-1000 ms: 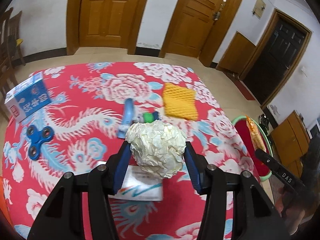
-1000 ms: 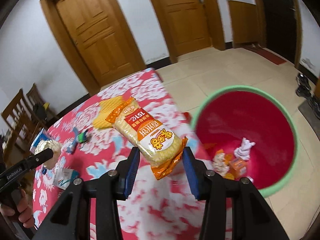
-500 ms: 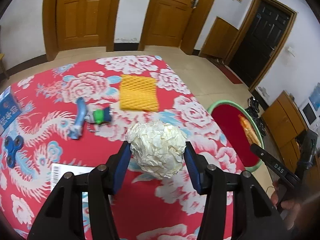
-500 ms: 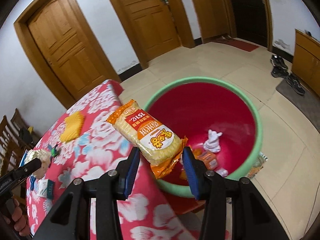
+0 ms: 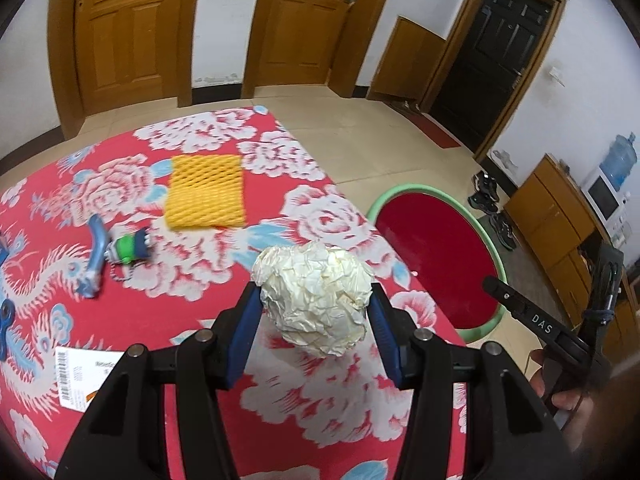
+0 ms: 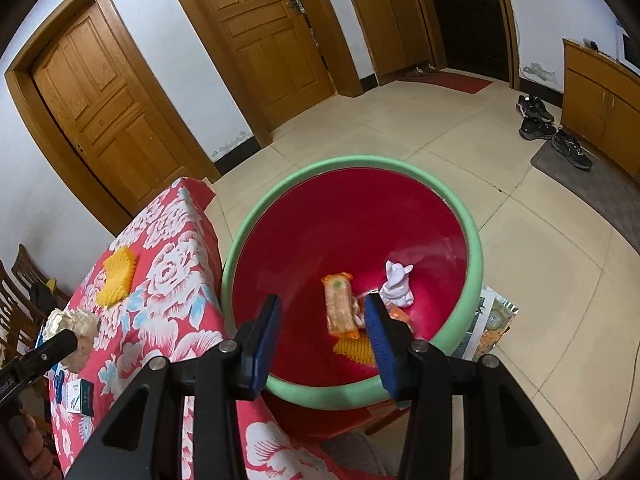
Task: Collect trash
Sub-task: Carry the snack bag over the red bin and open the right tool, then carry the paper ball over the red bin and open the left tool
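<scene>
Pinching a crumpled cream paper ball (image 5: 316, 300), the left gripper (image 5: 314, 320) contrasts the spread, empty right gripper (image 6: 322, 336).

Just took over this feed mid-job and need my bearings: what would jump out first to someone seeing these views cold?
The big red basin with the green rim, on the floor beside the table, with a snack packet and white tissue in it below the open right gripper. Next, the crumpled paper ball clamped in the left gripper above the red floral tablecloth, where a yellow foam net lies.
</scene>
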